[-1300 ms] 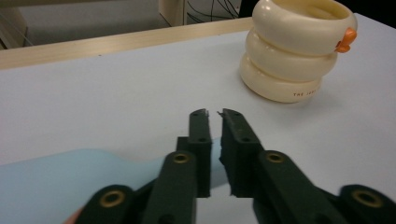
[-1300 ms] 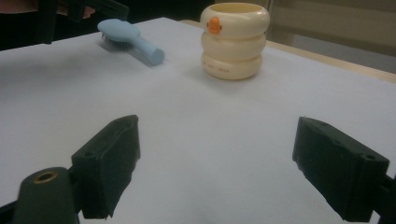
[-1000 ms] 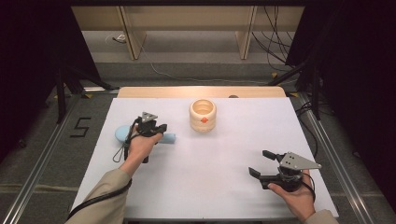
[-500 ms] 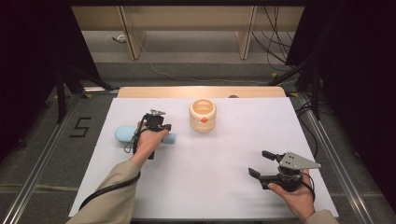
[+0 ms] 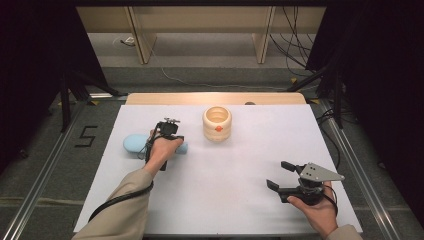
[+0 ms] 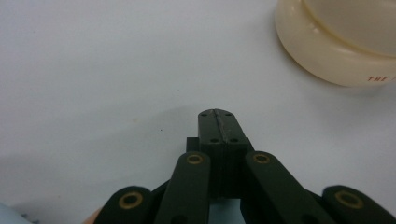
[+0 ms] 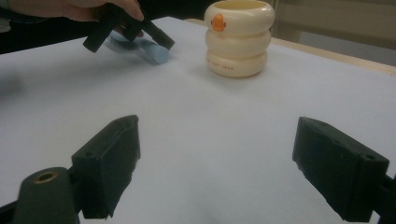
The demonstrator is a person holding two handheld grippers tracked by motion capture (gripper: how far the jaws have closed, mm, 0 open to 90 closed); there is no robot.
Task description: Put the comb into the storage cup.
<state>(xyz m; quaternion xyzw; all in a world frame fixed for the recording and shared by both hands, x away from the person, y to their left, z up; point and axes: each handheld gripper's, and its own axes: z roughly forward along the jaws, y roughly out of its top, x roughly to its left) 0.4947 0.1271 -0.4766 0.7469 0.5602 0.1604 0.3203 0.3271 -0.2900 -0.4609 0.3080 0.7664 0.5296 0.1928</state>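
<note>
At the desk's (image 5: pixel 240 200) nine o'clock, the left gripper (image 6: pixel 218 122), jaws together and empty, hovered over the blue object (image 5: pixel 134 143); it seemingly needed opening to grasp. The right gripper (image 7: pixel 224 163) waited apart.

The holder (image 5: pixel 217 123) stands on the table (image 5: pixel 240 200), right of the brush (image 5: pixel 134 144).

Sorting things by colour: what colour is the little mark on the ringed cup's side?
Orange, on the cream ringed cup; it shows best in the right gripper view.
</note>
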